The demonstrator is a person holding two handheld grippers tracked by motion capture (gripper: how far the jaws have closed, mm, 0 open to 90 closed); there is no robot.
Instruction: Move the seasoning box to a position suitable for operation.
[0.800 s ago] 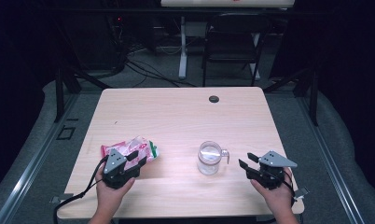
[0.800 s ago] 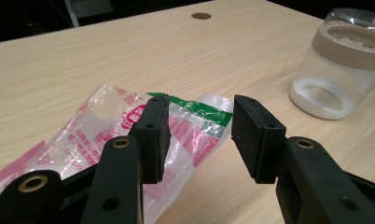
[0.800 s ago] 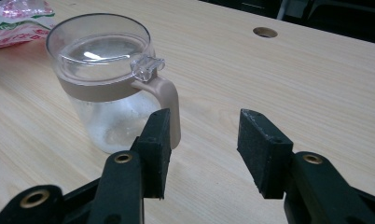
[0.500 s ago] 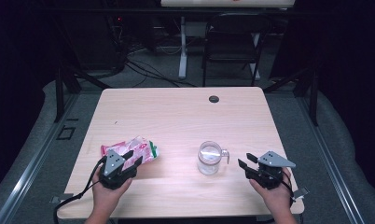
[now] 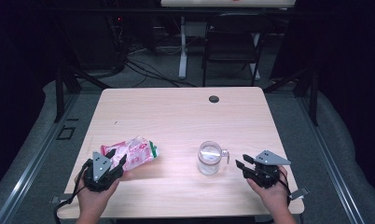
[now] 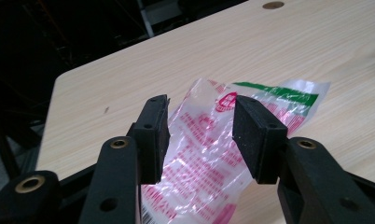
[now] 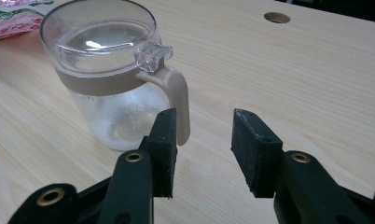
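A pale wooden table [image 5: 176, 116] stands in a dark room, seen from above, with a black folding chair [image 5: 232, 44] and tangled cables on the floor beyond its far edge. A small round hole [image 5: 214, 99] sits near the middle of the far edge of the table. A person's forearms come in from the near edge, each hand holding a black two-jaw gripper. On the near left part of the table lies a crumpled clear plastic bag [image 5: 132, 153] printed in red with a green band at one end. The left gripper [image 5: 114, 158] is just at the near end of this bag; in the left gripper view its jaws stand apart, one on either side of the bag [image 6: 209, 154] as seen along them, with nothing pinched between the pads. Whether the pads touch the plastic cannot be told. To the right of centre stands a small clear jar [image 5: 210, 158] with a clear lid, a beige band and a beige handle, upright. The right gripper [image 5: 240, 163] is just beside the jar on its handle side, not touching it. In the right gripper view its jaws are open and empty, and the jar's handle [image 7: 176, 100] hangs just beyond the tip of the left-hand jaw
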